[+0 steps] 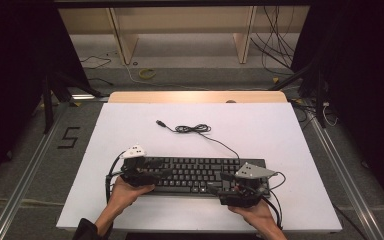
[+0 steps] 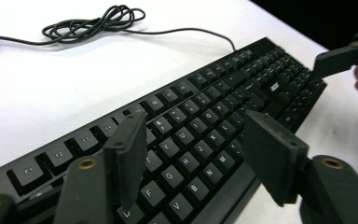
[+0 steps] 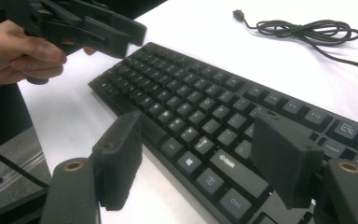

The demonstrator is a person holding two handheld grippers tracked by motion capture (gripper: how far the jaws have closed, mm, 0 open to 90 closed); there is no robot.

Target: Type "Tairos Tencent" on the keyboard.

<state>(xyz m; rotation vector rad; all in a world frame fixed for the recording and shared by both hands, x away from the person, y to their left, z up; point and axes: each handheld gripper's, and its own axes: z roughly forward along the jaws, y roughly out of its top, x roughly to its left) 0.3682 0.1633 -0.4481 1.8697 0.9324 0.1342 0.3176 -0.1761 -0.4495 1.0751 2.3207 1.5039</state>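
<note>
Keyboard (image 1: pixel 200 175) lying across the near half of the white table (image 1: pixel 130 125). Left gripper (image 2: pixel 200 163) is hovering over its left end, jaws standing apart with nothing between them. Right gripper (image 3: pixel 200 163) is hanging over its right end, jaws likewise apart. Coiled cable (image 1: pixel 192 129) is lying behind.

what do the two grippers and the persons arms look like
Both are black handheld tools. The left gripper carries a white plate with dark dots, the right gripper a grey three-cornered plate. Each has two flat black jaws on arms with brass-coloured pivots, and a black cable trailing back. A dark sleeve covers the left arm; hands are ungloved.
</note>
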